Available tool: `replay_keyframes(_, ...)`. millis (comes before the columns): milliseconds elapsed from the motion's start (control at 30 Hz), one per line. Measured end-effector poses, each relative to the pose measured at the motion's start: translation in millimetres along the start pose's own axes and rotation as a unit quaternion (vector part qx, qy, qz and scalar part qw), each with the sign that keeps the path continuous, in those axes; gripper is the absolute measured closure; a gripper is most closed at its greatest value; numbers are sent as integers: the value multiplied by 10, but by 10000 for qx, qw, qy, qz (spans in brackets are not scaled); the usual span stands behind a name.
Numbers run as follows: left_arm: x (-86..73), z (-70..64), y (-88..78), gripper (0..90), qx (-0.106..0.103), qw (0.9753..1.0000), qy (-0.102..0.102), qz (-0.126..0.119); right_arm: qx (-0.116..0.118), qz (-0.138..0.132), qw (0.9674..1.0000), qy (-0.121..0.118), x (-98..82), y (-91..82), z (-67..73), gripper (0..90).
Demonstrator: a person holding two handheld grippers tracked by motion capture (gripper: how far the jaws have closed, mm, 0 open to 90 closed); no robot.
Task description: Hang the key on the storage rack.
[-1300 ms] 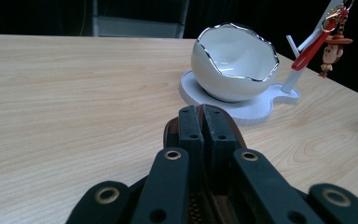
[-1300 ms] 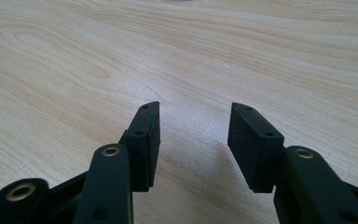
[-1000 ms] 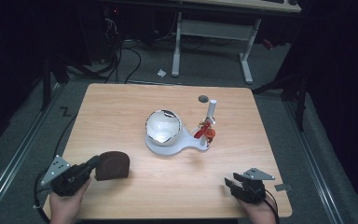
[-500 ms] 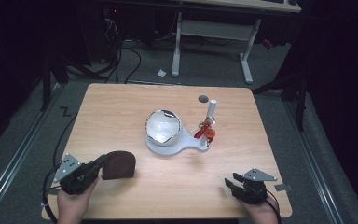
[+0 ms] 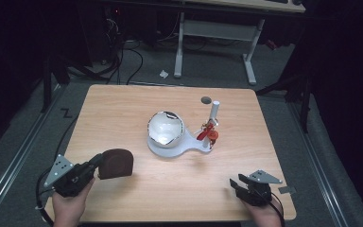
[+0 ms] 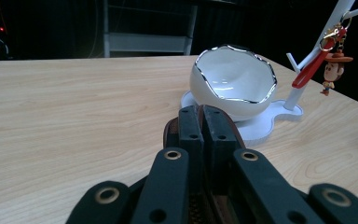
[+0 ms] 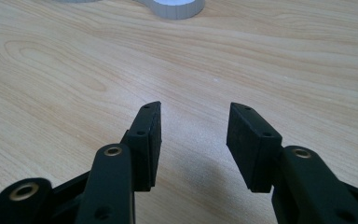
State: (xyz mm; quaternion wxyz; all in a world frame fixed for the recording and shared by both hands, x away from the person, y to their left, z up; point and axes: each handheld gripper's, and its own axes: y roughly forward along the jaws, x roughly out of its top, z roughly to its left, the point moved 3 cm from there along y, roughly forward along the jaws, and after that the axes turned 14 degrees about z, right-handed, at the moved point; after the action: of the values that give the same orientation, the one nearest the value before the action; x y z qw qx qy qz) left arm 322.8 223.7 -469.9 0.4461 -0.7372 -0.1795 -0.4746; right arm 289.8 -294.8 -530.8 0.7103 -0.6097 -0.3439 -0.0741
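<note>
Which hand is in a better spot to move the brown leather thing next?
The left. The left gripper is already shut on the dark brown leather pouch, near the white egg-shaped bowl. The right gripper is open with nothing between its jaws, over bare wooden table at the near right corner.

A pale wooden table [image 5: 137, 104] sits lit in a dark room, its grain bright against the gloom. Grey carpet [image 5: 23, 142] spreads around it. Beyond the far edge stands a white-framed desk [image 5: 215, 35], black cables [image 5: 123, 59] snaking over the floor beside it. A scrap of white paper [image 5: 164, 74] lies near its leg.
</note>
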Motion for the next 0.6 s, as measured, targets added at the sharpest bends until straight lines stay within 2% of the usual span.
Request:
replay_keyframes(167,95,-13,47,874,-44,9999,7,-94,12,64,10000,-75,-2,43,31,558)
replay_keyframes(500,352,-222,259,874,-110,9997,164,-118,94,91,9994,-308,-20,63,61,566)
replay_keyframes(600,419,-258,332,874,-110,9997,181,-95,131,75,9994,-308,-13,57,63,566)
